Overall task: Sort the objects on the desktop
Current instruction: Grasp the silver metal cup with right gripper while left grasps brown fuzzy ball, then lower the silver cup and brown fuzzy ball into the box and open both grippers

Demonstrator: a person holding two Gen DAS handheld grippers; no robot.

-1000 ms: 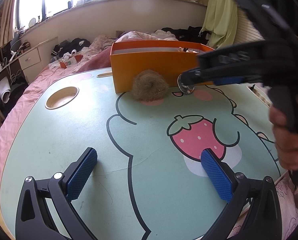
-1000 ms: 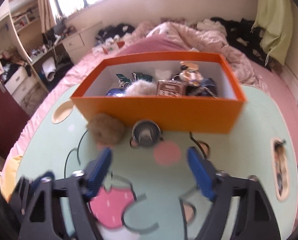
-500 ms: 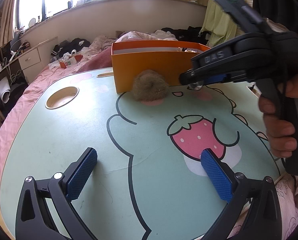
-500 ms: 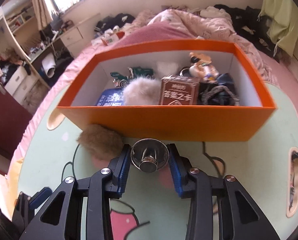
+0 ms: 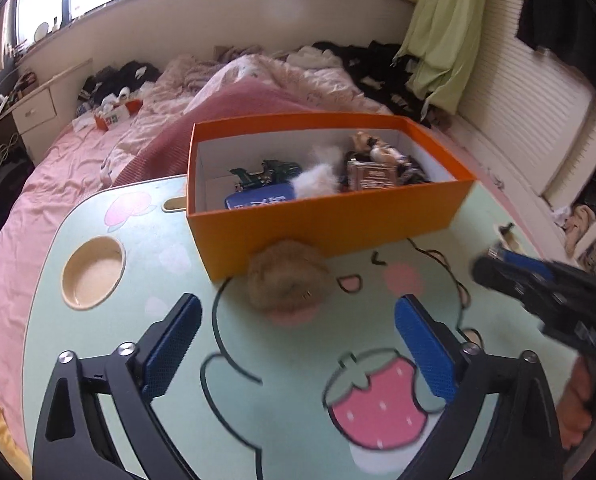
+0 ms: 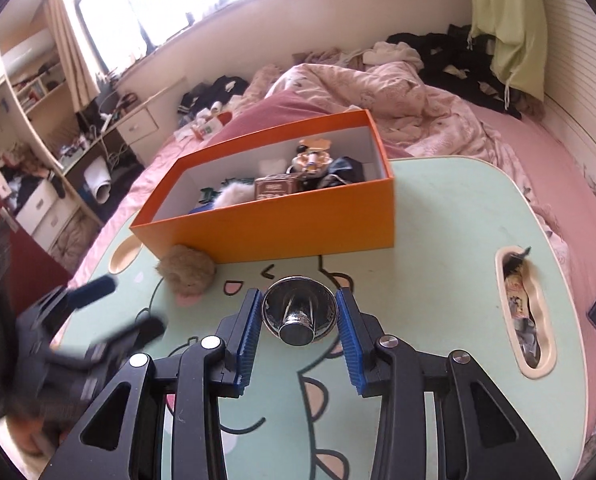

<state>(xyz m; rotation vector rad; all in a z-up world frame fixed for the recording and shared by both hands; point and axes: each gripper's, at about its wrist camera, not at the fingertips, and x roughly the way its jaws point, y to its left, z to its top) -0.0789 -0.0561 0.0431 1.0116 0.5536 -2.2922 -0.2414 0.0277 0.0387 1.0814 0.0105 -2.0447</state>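
The shiny metal funnel-shaped piece (image 6: 298, 314) sat clamped between my right gripper (image 6: 297, 330) pads, blue faces pressing its rim on both sides, held above the counter (image 6: 450, 248) and short of the orange box (image 6: 282, 224). I judged this to be the carry step of the sort: the piece was picked and had yet to go into the box. The next move, as I read it, called for lifting it over the near wall and opening the gripper only once it hung above a free patch of the box floor (the right end looked crowded with a figurine and a brown tin).

The brown fluffy ball (image 5: 288, 280) lay on the counter, touching the box's front wall near its left corner. My left gripper (image 5: 296, 344) stood wide with nothing between its pads, jaws just beginning to close, the ball lying just ahead of them; it looked like the next thing to take.

The right wrist view showed the grip itself, which the left did not: there my right gripper appeared only as a blurred dark shape at the right edge. The left view looked deeper into the box's left end, showing a blue pack (image 5: 260, 202), a green toy car (image 5: 264, 170) and a white puff (image 5: 316, 178).
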